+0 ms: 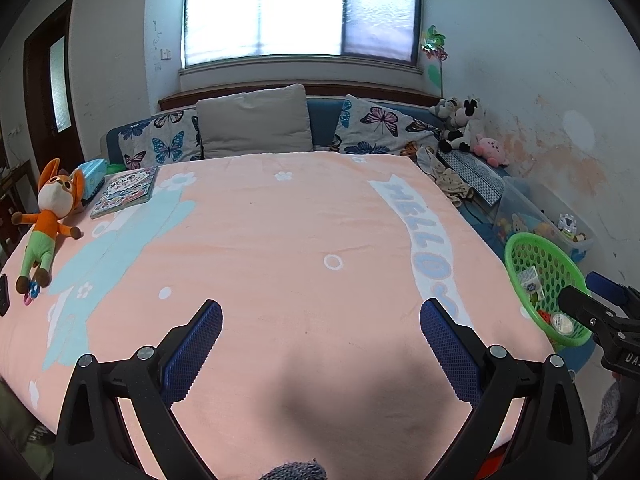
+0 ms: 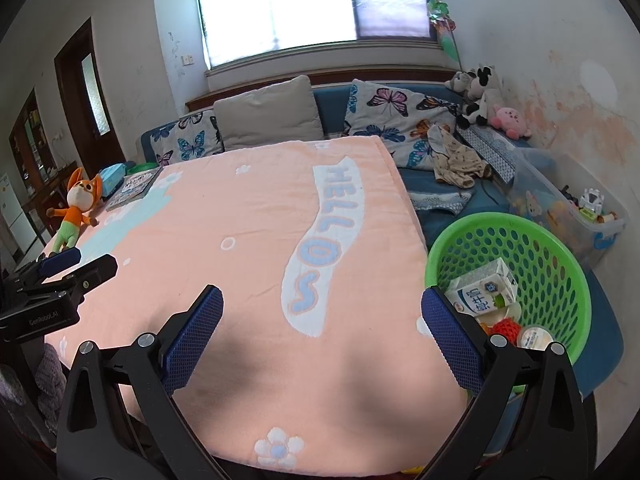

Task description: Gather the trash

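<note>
A: Where do the claws stand?

B: Both are spread wide with nothing between the pads. The left claw (image 1: 321, 322) hovers over the near end of the peach blanket (image 1: 260, 240) on the bed. The right claw (image 2: 322, 308) hangs over the same blanket, closer to its right edge; its right finger overlaps the basket rim in its own view.

A: And the trash?

B: In the green basket (image 2: 560, 248), which sits at about four o'clock in the right wrist view, just beside the blanket's right edge on a blue surface. Inside it lie a white milk carton (image 2: 484, 290), something red and netted (image 2: 505, 328) and a small round lidded cup (image 2: 534, 336). From the left wrist, the basket (image 1: 516, 248) is at three o'clock, with the right claw poking in just below it.

A: Anything else on the bed?

B: A fox plush toy (image 1: 48, 212) at nine o'clock in the left view, lying on its back near the blanket's left edge. A picture book (image 1: 126, 190) lies just beyond it at ten o'clock. Butterfly pillows (image 1: 376, 128) and a plain grey pillow (image 1: 254, 126) lean at twelve o'clock under the window (image 1: 300, 8).
</note>
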### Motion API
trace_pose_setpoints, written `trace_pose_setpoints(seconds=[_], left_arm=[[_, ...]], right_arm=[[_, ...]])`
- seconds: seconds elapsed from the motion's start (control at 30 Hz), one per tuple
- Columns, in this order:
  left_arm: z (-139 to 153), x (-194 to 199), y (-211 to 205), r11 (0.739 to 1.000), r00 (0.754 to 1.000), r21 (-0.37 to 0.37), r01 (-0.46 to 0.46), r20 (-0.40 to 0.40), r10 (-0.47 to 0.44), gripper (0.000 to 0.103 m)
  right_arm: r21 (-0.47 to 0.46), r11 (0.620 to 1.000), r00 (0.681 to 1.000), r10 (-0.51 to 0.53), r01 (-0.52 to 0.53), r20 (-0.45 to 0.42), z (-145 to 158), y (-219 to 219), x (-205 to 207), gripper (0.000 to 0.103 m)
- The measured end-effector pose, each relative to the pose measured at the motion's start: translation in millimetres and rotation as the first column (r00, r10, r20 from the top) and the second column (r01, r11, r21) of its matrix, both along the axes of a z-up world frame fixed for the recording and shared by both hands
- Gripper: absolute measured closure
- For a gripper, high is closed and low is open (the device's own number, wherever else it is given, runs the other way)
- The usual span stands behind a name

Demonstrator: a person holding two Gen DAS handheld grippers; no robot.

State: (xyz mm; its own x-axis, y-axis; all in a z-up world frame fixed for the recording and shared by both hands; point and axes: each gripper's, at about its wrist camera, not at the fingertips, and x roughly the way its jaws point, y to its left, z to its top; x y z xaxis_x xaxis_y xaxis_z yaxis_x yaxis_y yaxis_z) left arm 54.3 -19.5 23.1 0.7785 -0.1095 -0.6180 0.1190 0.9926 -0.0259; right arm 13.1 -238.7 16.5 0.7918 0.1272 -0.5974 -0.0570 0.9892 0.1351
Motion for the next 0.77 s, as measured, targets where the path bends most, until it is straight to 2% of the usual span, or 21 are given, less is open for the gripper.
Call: trace_pose_setpoints(seconds=[0.77], left_arm=[[-5.0,1.7,-3.7,1.0,1.0,-0.003,0.007,-0.01,-0.007,0.007]], right_arm=[[0.0,1.0,1.0,0.017,-0.017,0.004,-1.9,5.8,1.4,0.004]])
